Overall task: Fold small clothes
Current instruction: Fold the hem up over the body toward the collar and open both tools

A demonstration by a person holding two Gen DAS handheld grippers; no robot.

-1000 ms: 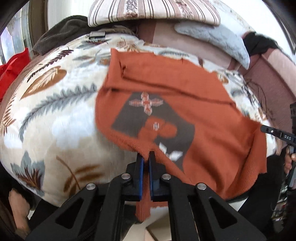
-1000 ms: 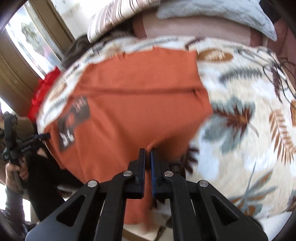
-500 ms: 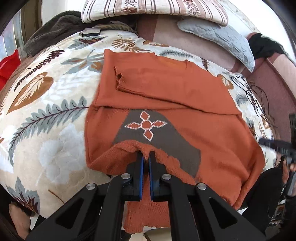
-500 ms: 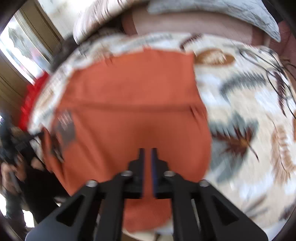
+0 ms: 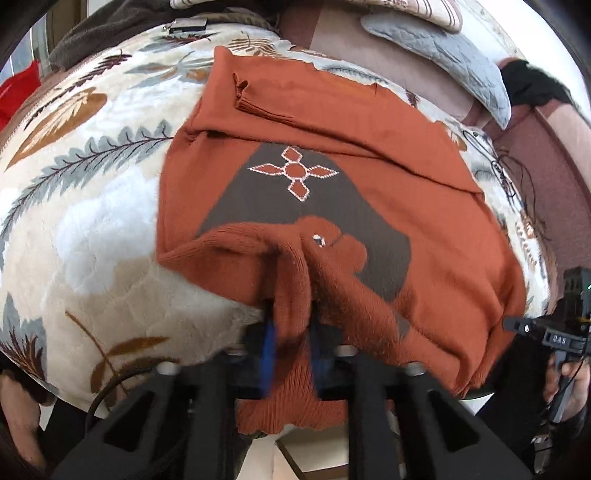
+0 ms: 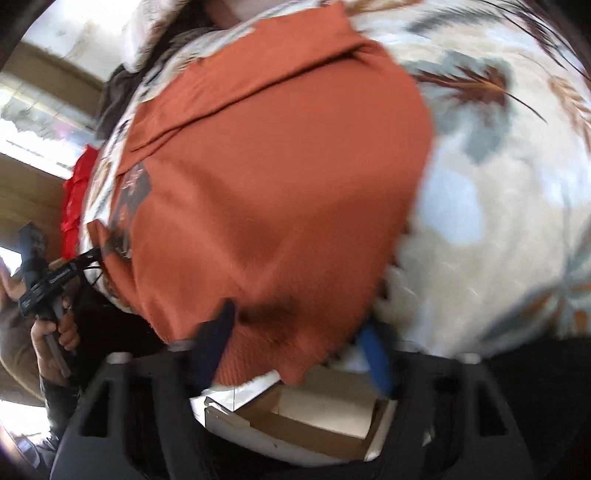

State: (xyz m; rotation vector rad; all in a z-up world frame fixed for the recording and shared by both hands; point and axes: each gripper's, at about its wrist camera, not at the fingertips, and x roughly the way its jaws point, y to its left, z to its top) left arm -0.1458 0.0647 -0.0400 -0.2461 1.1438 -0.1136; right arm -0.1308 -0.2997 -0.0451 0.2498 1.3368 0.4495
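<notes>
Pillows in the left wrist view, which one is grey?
The quilted pillow on the right, slanting down beyond the orange sweater; the other pillow, at the top edge, is cream with brown stripes.

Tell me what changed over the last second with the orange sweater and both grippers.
The near hem of the rust-orange knit sweater was carried up over its brown patterned panel. Both grippers have opened: the left gripper now has a little space between its fingers with the hem draped through, and the right gripper is spread wide, letting go. The folded sleeve at the far side and the leaf-print blanket stayed put.
</notes>
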